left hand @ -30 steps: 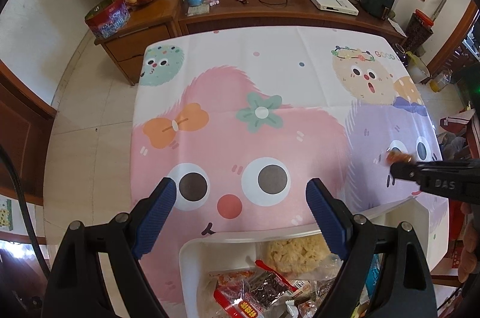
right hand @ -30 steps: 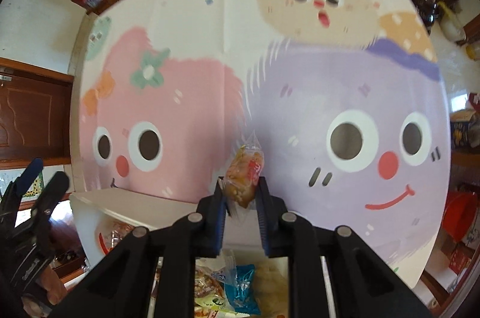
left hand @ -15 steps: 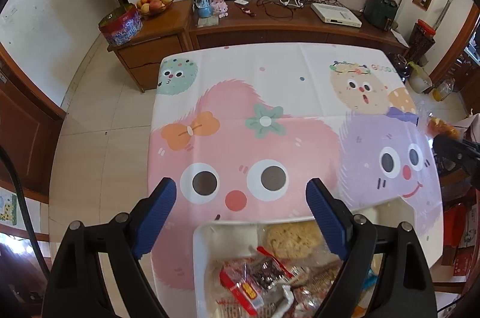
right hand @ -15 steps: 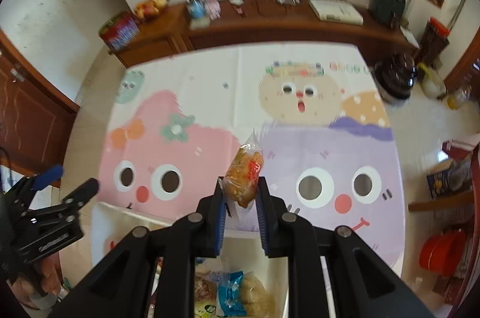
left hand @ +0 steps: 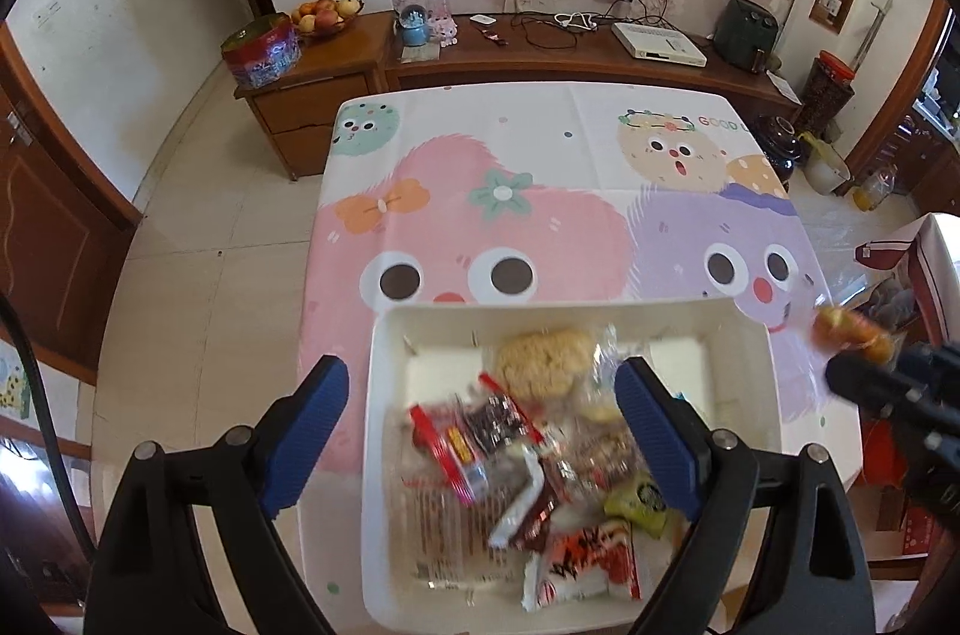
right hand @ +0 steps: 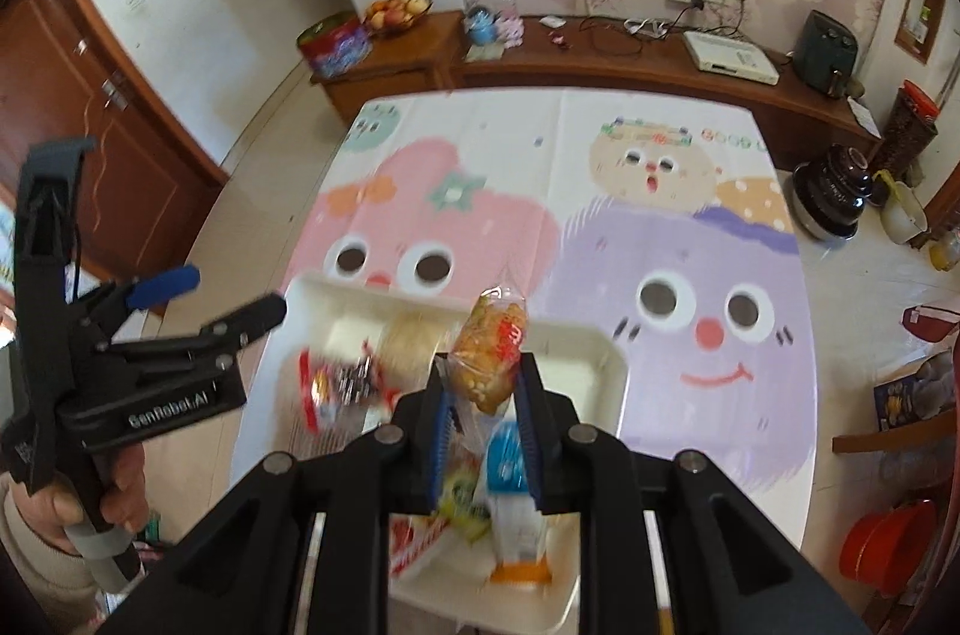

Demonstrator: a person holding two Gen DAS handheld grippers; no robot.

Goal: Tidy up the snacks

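Right hand-held gripper has its jaws only a little apart, and they have just been opening slightly; between the blue pads there is a clear-wrapped snack packet, golden and crumbly inside with a red mark on the film, which stands up above the jaws. I cannot tell for sure if the pads press it firmly now or begin to let it go. The left hand-held gripper is wide open and holds nothing; it hangs above the white tray, which sits on the near part of the table. My judgement is that one snack is being carried over the tray, either on the way to a place in it or taken out for sorting, so the task looks to be in its middle. The next move probably calls for a clear choice of spot and a slow release, because the thin film is slippery and light. The tray is a smooth rectangular plastic one with rounded corners and shallow walls. Inside lies a loose heap of crinkly packets: a red and white wrapper, a blue packet, a pale round cake of dry noodles. The table has a glossy cloth with soft cartoon faces.
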